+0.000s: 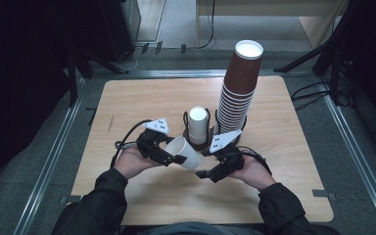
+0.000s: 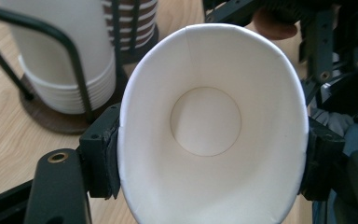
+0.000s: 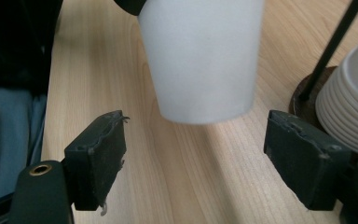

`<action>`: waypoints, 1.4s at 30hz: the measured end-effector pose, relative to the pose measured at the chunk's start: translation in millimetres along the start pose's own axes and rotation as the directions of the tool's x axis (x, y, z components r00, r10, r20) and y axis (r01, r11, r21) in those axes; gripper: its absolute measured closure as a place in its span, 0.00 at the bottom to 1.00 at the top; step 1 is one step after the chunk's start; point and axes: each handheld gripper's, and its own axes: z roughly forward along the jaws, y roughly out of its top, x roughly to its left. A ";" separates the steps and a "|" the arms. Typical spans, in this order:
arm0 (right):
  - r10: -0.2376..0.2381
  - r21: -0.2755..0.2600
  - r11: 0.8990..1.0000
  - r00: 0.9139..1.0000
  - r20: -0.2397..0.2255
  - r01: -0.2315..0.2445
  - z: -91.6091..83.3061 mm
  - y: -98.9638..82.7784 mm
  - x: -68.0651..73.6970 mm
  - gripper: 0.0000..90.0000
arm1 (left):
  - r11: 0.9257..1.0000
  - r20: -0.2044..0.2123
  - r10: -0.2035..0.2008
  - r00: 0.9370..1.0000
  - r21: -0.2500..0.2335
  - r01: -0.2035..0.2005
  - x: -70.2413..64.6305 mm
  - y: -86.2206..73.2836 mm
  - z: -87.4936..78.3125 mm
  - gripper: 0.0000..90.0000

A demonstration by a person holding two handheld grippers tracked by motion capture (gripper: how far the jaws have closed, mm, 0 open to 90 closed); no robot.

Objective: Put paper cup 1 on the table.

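The white paper cup [image 1: 185,152] lies tilted on its side above the wooden table [image 1: 142,103], just in front of the short stack of white cups [image 1: 198,125], which stands in a black wire holder on a round dark base. The left gripper [image 1: 174,157] pinches this cup at its rim: in the left gripper view both pads press on the cup's [image 2: 212,130] outer wall, squeezing the mouth into an oval. The cup's mouth faces the left hand; its base points toward the right gripper [image 1: 201,173]. The right gripper's jaws are spread wide; in the right gripper view the cup's base [image 3: 205,60] hangs just beyond the two pads, touching neither. The tall stack of brown cups [image 1: 240,88] stands just right of the white stack.
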 end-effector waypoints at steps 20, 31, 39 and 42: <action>0.105 0.010 0.994 0.988 0.113 -0.107 -11.0 -11.6 -6.8 0.21 | 0.997 -0.097 -0.051 0.994 0.053 0.056 28.6 -7.5 -24.1 0.29; 0.061 0.017 0.998 0.986 0.154 -0.065 -18.1 -15.0 -6.5 0.21 | 0.991 -0.148 -0.120 0.982 0.035 0.127 43.3 -10.0 -40.3 0.28; 0.057 0.037 0.997 0.987 0.150 -0.063 -17.8 -16.7 -8.0 0.21 | 0.986 -0.219 -0.137 0.966 0.066 0.155 55.6 -16.6 -47.3 0.28; 0.054 0.045 0.997 0.987 0.154 -0.062 -17.1 -17.4 -8.1 0.21 | 0.984 -0.258 -0.134 0.957 0.079 0.159 60.3 -19.5 -49.9 0.28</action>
